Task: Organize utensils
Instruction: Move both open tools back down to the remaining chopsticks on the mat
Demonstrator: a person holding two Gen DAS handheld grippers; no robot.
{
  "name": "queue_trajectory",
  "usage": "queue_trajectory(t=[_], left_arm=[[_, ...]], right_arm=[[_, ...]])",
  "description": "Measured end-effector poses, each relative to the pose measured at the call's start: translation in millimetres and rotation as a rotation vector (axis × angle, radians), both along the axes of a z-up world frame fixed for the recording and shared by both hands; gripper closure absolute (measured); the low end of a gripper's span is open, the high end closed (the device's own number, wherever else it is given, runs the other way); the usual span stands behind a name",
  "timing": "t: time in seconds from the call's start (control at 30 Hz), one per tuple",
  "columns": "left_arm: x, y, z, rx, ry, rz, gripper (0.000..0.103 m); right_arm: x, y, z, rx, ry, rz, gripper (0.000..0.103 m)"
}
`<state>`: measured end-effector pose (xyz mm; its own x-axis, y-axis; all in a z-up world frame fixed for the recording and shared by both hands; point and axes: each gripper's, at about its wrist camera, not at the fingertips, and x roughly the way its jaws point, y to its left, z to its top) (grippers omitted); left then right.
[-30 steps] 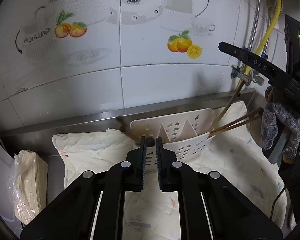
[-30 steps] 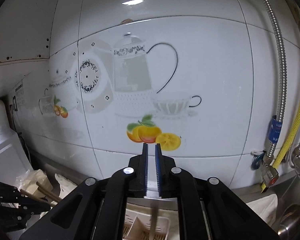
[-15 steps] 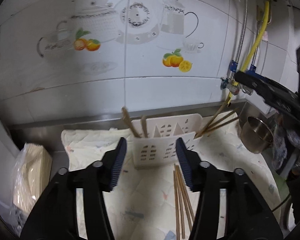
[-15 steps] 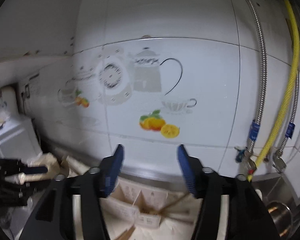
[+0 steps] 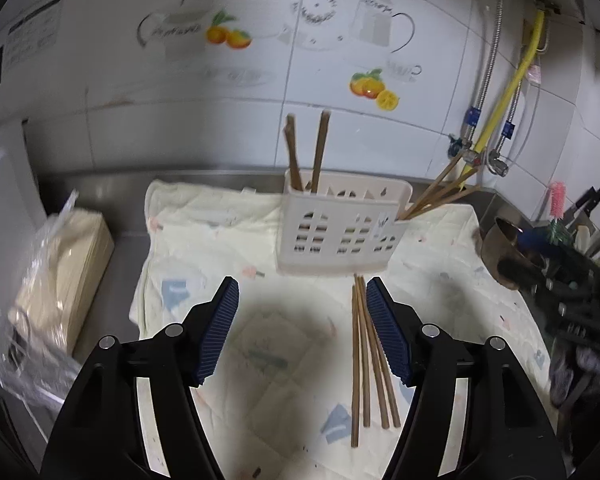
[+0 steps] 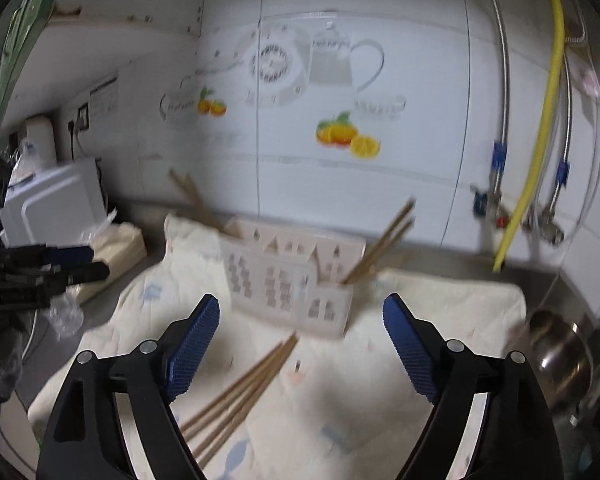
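Tiled kitchen wall (image 5: 220,128) behind a cloth-covered counter (image 5: 204,232). Cream holder (image 5: 340,228) on the cloth: two chopsticks (image 5: 306,156) upright at its left end, several, perhaps four, fanning from its right. Loose chopsticks (image 5: 366,356) before it. Left gripper (image 5: 302,292) and right gripper (image 6: 300,312): jaws opening, empty.

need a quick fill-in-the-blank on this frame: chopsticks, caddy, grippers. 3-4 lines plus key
1. The loose chopsticks lie flat on the ____.
2. Two chopsticks stand in the caddy's ____ end compartment in the left wrist view.
3. The left gripper holds ____.
4. The metal bowl sits to the ____ of the caddy.

Missing words: cloth; left; nothing; right
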<state>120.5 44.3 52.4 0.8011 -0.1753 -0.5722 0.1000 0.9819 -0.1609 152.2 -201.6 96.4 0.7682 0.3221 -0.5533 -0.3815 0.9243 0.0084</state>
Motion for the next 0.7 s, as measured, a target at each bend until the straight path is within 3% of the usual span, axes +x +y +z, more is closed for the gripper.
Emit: queue_trajectory(t=[0.27, 0.7], left_arm=[[-14, 5, -19, -0.010, 0.016, 0.036, 0.037], [-21, 12, -44, -0.044, 0.054, 0.063, 0.037]], right_arm=[[-28, 10, -58, 0.010, 0.155, 0.017, 0.023], [-51, 30, -129, 0.093, 0.375, -0.024, 0.066]])
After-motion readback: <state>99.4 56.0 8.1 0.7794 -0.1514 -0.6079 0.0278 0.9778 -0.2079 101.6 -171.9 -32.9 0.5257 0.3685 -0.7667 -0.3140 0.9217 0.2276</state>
